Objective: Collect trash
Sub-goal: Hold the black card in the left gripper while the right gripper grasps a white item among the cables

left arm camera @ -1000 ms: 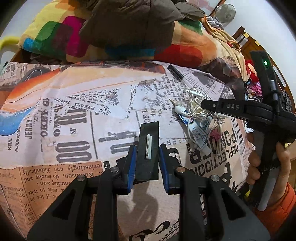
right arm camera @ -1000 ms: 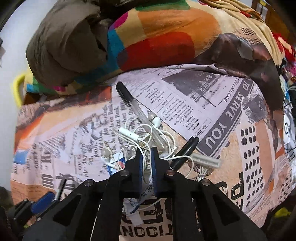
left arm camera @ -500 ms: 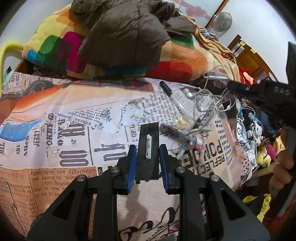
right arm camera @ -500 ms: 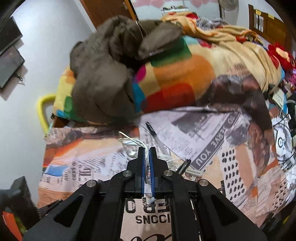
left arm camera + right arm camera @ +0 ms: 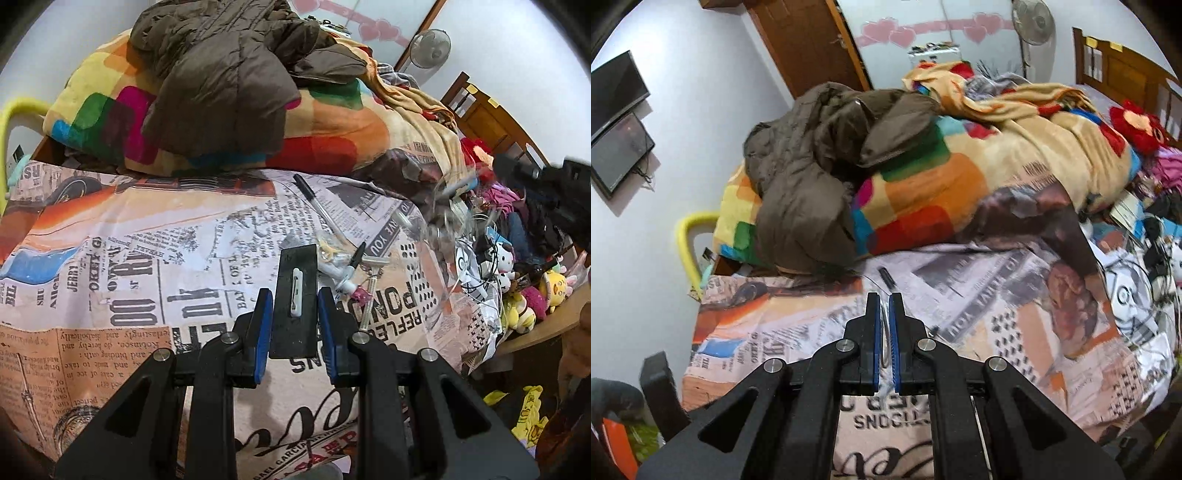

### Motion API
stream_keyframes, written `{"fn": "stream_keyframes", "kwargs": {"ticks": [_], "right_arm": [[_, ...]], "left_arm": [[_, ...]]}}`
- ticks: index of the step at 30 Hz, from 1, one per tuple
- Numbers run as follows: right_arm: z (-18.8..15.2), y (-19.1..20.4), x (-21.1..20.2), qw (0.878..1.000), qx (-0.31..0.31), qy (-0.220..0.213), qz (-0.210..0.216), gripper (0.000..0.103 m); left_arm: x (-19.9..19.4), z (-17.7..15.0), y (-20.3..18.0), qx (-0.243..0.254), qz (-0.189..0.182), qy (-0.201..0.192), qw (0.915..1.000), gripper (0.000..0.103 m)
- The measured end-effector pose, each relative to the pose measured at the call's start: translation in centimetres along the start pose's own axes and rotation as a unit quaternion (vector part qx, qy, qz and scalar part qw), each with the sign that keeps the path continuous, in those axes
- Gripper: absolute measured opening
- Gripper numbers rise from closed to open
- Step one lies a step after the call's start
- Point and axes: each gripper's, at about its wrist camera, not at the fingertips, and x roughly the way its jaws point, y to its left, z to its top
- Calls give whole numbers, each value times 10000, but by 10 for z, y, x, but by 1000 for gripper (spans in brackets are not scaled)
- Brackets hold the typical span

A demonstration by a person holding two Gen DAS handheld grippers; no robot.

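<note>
My left gripper [image 5: 295, 295] is shut on a flat black card with a white clip [image 5: 297, 291], held above the newspaper-print bedsheet [image 5: 147, 258]. My right gripper [image 5: 885, 297] is shut on a tangle of white earphone wire [image 5: 884, 332], lifted well above the bed; in the left wrist view the tangle [image 5: 448, 214] hangs blurred at the right below that gripper. Left on the sheet are a black-capped pen [image 5: 317, 206], a black marker [image 5: 356, 258], a razor [image 5: 373, 280] and small bits of trash [image 5: 332, 266].
A colourful blanket [image 5: 332, 133] with a brown jacket [image 5: 221, 81] is heaped at the back of the bed. Plush toys and cables [image 5: 517, 280] crowd the right side. A yellow chair [image 5: 689, 240] stands at the left, with monitors [image 5: 617, 147] on the wall.
My right gripper has lifted the earphone tangle off the sheet and carried it up and to the right. The left gripper still holds the black card and has risen a little.
</note>
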Motion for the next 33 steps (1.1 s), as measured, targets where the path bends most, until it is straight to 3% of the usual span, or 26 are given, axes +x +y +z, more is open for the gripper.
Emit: {"fn": "stream_keyframes", "kwargs": {"ticks": [6,12,14,15,16,22,28,32,33], "right_arm": [[-21,-28,0,9993,261,190,-207,5],[-50,-58,28,9952,252,885,-326,6],[-62,-67,38,9918,260,1234,-226,22],[-70,-72,44,9892,287,1415,-257,42],[-78,-77,51,9872,335,1526,-323,51],[-105,-89,89,9798,478,1859,-553,52],[-104,-85,112,9813,600,1640,-805,51],[-102,-80,125,9797,446,1678,-998,34],[-102,-79,126,9802,396,1669,-988,24]], "left_arm": [[-1,-6,-16,189,22,26,9998,24],[-1,-15,-27,59,-38,23,10000,24],[2,-19,-30,43,-48,59,10000,24],[4,-22,-31,44,-49,95,9999,24],[7,-24,-33,52,-51,143,9999,24],[20,-33,-36,175,-2,309,9994,24],[26,-29,-27,155,78,360,9992,24],[29,-25,-22,94,134,352,9992,24],[29,-25,-22,71,145,345,9993,24]]}}
